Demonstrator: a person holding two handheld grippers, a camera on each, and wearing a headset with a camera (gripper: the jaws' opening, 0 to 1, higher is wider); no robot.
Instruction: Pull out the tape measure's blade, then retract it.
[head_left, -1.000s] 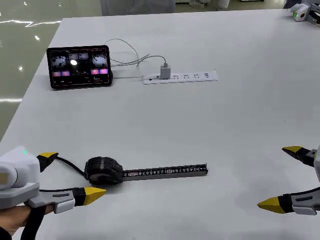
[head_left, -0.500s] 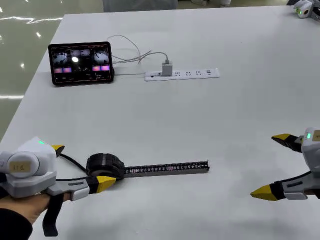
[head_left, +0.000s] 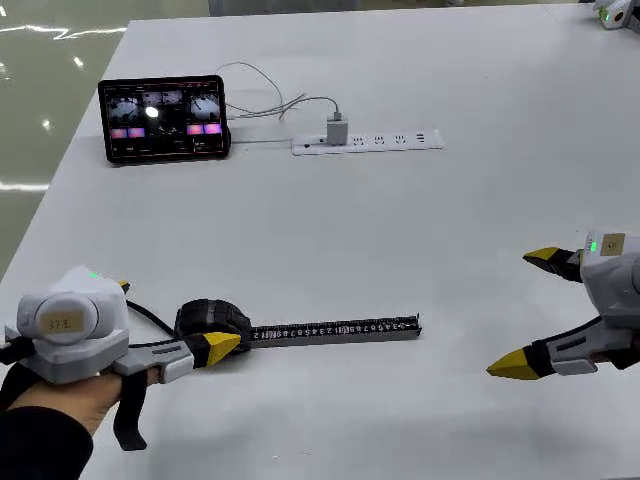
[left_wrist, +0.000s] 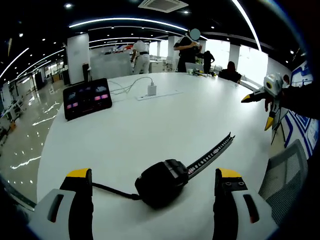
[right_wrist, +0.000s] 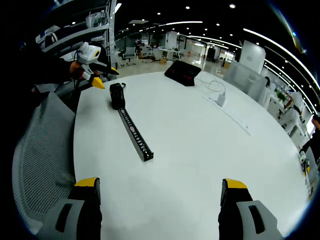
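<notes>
1. left gripper (head_left: 172, 318): jaws spread wide, straddling the tape measure's black case (head_left: 212, 320) on the white table (head_left: 400, 230), not clamped on it.
2. the blade (head_left: 335, 329) lies pulled out flat, running right from the case.
3. right gripper (head_left: 524, 311): jaws wide, empty, well apart from the blade's far end.
4. likely handling: the case is hard and fairly dense, so grip its flat sides; the blade is thin and springy, best pinched at its far end.

Black tape measure (head_left: 212, 322) flat on table, blade (head_left: 335, 329) extended.
</notes>
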